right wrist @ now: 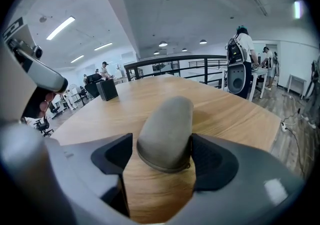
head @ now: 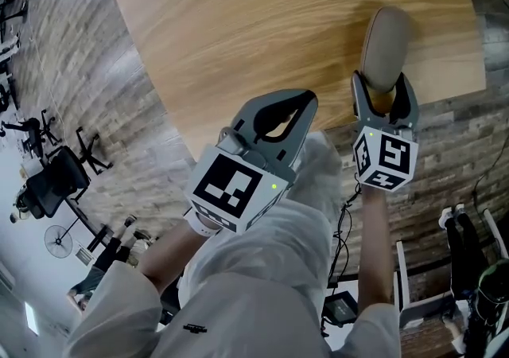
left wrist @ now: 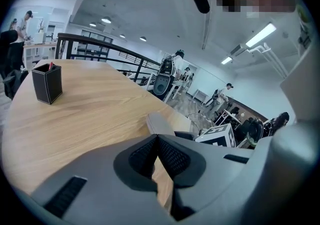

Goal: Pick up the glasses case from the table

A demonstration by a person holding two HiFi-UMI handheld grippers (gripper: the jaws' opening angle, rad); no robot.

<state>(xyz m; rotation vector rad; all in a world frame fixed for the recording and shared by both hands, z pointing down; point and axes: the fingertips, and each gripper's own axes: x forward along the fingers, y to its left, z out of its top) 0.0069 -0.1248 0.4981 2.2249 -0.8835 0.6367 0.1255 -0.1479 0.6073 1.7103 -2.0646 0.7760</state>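
**Fig. 1.** Approach to the grasp. The glasses case (head: 386, 50), a rounded grey-brown shell, lies on the surface (head: 238, 22) close to its near right edge, its long axis running away from the person. The right gripper (head: 385, 94) straddles the near end of the case. Its 2 fingers (right wrist: 215, 161) stand wide apart, 1 on each long side, and do not clamp it. In the right gripper view the right pad sits just beside the shell, while a gap shows at the left pad.

A good closure would likely need the gripper centred first, so that both pads meet the curved sides together. An off-centre squeeze could push the smooth shell sideways or make it slip forward. A hold at the widest part, followed by a straight lift, seems safest.

The left gripper (head: 305, 102) hangs to the left over the surface's near edge, its fingers (left wrist: 172, 156) together with nothing between them.

The surface is pale wood grain with a curved edge. A black pen holder (left wrist: 47, 83) stands at the far side. Around it lie a plank floor (head: 95, 70), an office chair (head: 56, 181), a dark railing (right wrist: 190, 61), ceiling strip lights and several standing people.
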